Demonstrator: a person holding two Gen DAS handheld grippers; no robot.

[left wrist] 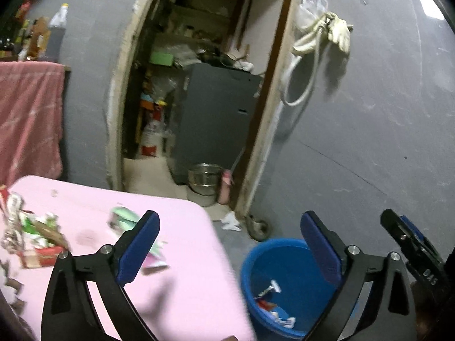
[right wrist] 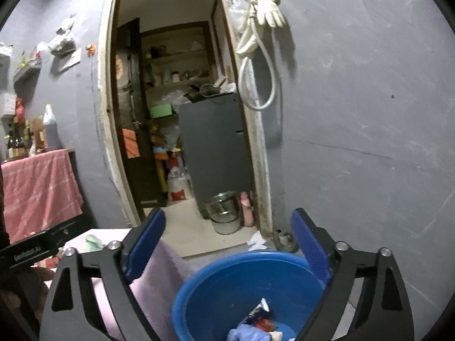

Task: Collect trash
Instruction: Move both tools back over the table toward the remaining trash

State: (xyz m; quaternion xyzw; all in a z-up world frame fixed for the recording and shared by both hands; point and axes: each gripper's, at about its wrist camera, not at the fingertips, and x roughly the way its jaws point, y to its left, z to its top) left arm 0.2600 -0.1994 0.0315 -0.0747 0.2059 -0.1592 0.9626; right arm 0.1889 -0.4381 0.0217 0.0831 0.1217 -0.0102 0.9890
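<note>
A blue bucket (left wrist: 284,287) stands on the floor beside a pink table (left wrist: 176,278); wrappers lie at its bottom. My left gripper (left wrist: 230,247) is open with nothing between its fingers, hovering over the table's right edge and the bucket. Loose trash (left wrist: 34,236) and a green-and-white wrapper (left wrist: 125,217) lie on the table's left part. In the right wrist view my right gripper (right wrist: 227,244) is open and empty above the blue bucket (right wrist: 241,289), where blue and red wrappers (right wrist: 256,324) lie. The right gripper's body (left wrist: 412,250) shows at the left view's right edge.
An open doorway (right wrist: 176,113) leads to a storeroom with a grey cabinet (right wrist: 216,147), a steel pot (right wrist: 224,213) and a pink bottle (right wrist: 246,209). A hose and gloves (right wrist: 264,14) hang on the grey wall. A pink towel (right wrist: 39,190) hangs under bottles at left.
</note>
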